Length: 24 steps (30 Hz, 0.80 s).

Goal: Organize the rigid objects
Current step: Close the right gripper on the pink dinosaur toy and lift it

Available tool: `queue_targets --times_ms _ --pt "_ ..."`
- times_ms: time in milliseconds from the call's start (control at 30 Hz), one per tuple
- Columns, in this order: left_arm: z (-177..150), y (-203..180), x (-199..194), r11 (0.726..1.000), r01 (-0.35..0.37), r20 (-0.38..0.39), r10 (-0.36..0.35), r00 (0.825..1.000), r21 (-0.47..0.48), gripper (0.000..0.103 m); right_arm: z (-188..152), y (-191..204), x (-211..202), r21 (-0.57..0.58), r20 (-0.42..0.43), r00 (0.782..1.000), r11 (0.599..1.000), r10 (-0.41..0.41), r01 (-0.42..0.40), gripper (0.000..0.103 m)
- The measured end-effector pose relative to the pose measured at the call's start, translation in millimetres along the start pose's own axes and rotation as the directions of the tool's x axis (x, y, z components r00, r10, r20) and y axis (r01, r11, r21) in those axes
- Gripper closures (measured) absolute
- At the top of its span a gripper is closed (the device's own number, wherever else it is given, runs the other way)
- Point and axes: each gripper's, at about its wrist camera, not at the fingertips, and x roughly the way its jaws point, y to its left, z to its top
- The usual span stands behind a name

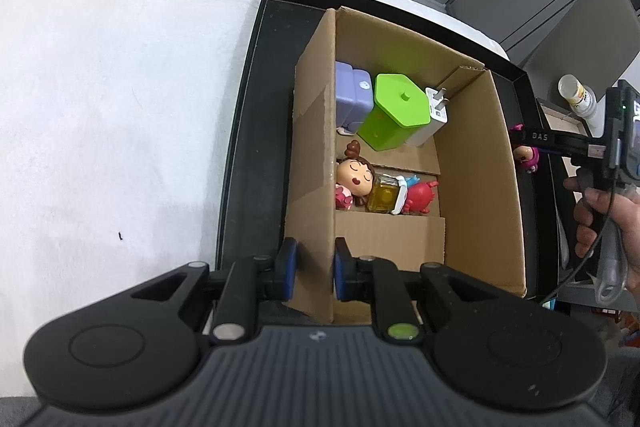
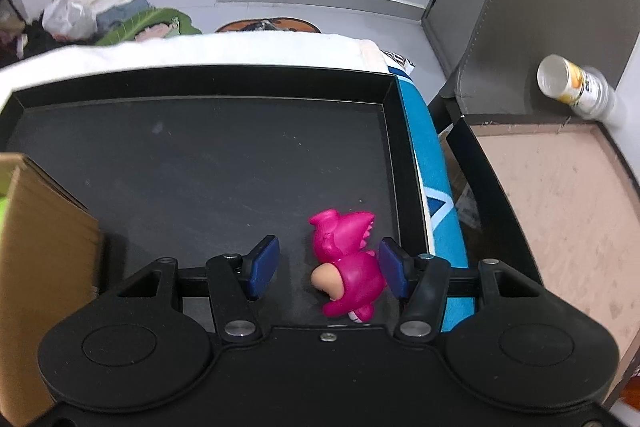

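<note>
Pink figurine point(image 2: 349, 263): laid on the black tray point(image 2: 200, 155) near its right wall, bracketed by the wide-open, empty right gripper point(image 2: 327, 269), one pad touching or nearly so. Cardboard box point(image 1: 476, 167) wall is straddled by the left gripper point(image 1: 315, 269), narrowly parted; contact cannot be told. The right gripper is best centred on the body before closing.

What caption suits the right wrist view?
Open right gripper straddling a pink toy on the black tray.

The left wrist view looks steeply down, close over the cardboard box point(image 1: 400, 155). The right wrist view faces forward, low beside that box point(image 2: 44, 259). Both share the black tray point(image 1: 256, 115) point(image 2: 224, 163).
</note>
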Motion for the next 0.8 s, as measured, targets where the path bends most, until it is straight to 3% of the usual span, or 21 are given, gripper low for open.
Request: queue_targets --times_ms 300,367,433,800 --pt "0 0 1 1.000 -0.009 -0.005 0.009 1.000 0.004 0.086 -2 7 8 -0.047 0.002 0.998 0.997 -0.069 0.069 0.050" --pt "0 0 2 1.000 -0.009 -0.005 0.009 1.000 0.004 0.086 -3 9 11 -0.053 -0.012 0.998 0.996 -0.068 0.067 0.051" --pt "0 -1 2 1.000 -0.012 -0.005 0.012 1.000 0.008 0.086 -5 11 12 -0.065 -0.018 0.998 0.996 -0.068 0.066 0.060" --pt "1 0 2 1.000 -0.010 -0.008 0.010 1.000 0.002 0.086 -14 14 -10 -0.044 -0.032 0.999 0.998 -0.038 0.036 0.061"
